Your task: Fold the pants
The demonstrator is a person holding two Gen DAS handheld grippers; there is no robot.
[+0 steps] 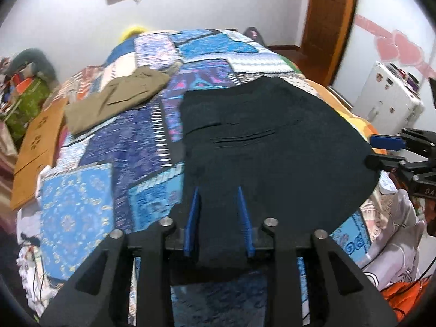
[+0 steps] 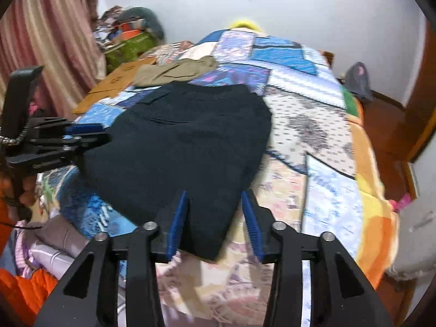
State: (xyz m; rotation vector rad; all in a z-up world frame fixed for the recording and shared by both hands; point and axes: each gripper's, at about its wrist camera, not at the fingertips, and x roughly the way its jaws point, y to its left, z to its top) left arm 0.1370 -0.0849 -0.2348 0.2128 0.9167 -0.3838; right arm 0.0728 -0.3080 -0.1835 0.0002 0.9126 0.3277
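1. Lighting: even, cool indoor light in both views; source not visible.
2. Shadows: soft and faint.
3. Blur: motion smear across the bedspread (image 1: 141, 141) and room edges.
4. Distortion: strong fisheye bowing; black vignette in all corners.
5. Exposure: the dark pants (image 2: 177, 147) show little detail.

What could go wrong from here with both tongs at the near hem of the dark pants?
1. The left tongs and right tongs both stand open astride the hem of the dark navy pants; closing could catch the patchwork quilt too.
2. The right tongs straddle only a corner, so the cloth may slip out.
3. Lifting unevenly could skew the fold.
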